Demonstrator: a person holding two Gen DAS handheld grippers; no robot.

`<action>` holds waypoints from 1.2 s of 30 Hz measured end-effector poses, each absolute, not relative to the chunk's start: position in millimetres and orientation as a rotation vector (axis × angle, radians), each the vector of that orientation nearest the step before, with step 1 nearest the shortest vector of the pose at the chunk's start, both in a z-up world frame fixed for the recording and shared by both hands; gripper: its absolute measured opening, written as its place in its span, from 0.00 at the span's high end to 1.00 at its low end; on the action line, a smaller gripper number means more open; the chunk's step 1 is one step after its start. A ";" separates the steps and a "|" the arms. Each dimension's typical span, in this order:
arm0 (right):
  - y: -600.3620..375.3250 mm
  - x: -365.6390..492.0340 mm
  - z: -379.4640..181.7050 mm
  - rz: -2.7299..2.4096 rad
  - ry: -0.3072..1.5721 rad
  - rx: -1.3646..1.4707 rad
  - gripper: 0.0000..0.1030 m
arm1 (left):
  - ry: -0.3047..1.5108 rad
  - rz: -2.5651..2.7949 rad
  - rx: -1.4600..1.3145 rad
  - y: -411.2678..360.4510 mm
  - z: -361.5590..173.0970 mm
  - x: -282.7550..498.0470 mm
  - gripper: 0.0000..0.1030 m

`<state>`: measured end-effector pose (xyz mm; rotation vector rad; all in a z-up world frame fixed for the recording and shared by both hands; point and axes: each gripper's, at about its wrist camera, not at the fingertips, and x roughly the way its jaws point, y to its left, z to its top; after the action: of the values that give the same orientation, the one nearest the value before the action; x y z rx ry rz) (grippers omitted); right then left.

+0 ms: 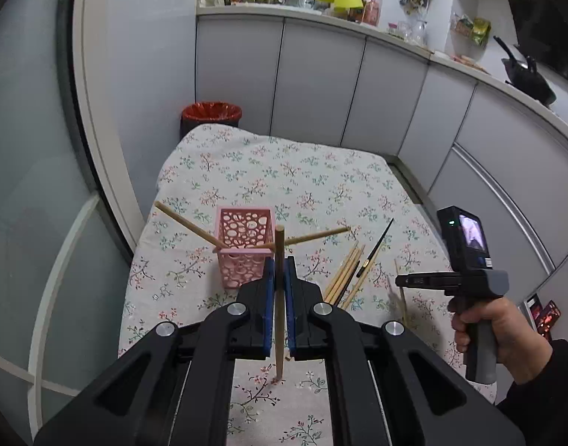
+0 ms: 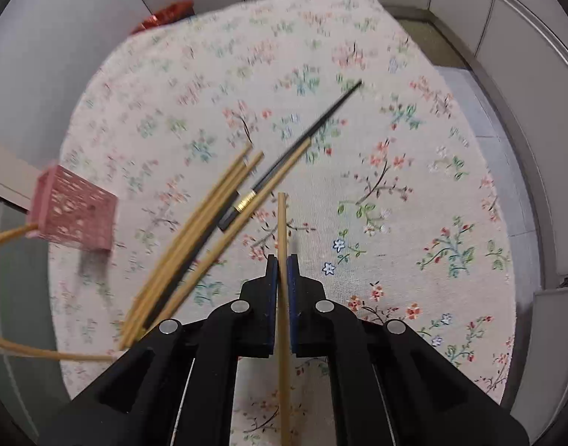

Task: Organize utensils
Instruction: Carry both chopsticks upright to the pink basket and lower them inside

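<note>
A pink perforated basket (image 1: pixel 244 245) (image 2: pixel 73 210) stands on the floral tablecloth with two wooden chopsticks (image 1: pixel 187 225) leaning out of it. My left gripper (image 1: pixel 280 271) is shut on a wooden chopstick (image 1: pixel 279 297), held upright just in front of the basket. My right gripper (image 2: pixel 282 264) is shut on another wooden chopstick (image 2: pixel 282 223) above the cloth. A loose pile of wooden chopsticks (image 2: pixel 194 234) (image 1: pixel 345 273) and a black chopstick with a gold band (image 2: pixel 306 137) (image 1: pixel 375 247) lies on the cloth between basket and right gripper.
A hand holds the right gripper's handle (image 1: pixel 481 319) at the right. A red-lined bin (image 1: pixel 211 113) stands beyond the table's far end. Grey cabinets (image 1: pixel 358 85) run along the back and right, with cluttered counter on top.
</note>
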<state>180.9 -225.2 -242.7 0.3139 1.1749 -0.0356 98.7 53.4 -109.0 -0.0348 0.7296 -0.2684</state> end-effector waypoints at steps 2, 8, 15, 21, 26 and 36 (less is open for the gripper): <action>-228.7 170.7 -222.7 -0.016 1.123 0.329 0.96 | 0.699 -0.269 -0.035 55.3 -100.1 93.4 0.95; -229.2 146.1 -159.6 0.033 0.941 0.315 0.96 | 0.537 -0.263 -0.031 56.3 -57.1 67.3 0.95; -216.0 134.4 -102.8 0.066 0.757 0.302 0.96 | 0.293 -0.194 -0.047 57.9 -9.5 50.2 0.95; -212.9 139.1 -82.7 0.081 0.694 0.335 0.96 | 0.174 -0.108 0.008 41.8 -10.1 79.8 0.95; -211.5 148.4 -86.1 0.091 0.698 0.369 0.96 | 0.212 -0.085 0.015 36.1 -37.4 120.0 0.95; -206.3 157.0 -91.2 0.107 0.694 0.404 0.96 | 0.314 -0.003 -0.011 44.8 -81.0 176.5 0.95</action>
<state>157.0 -206.3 -91.2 0.4037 0.6944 0.1075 176.5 44.8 -81.0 -0.0106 0.3144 -0.0034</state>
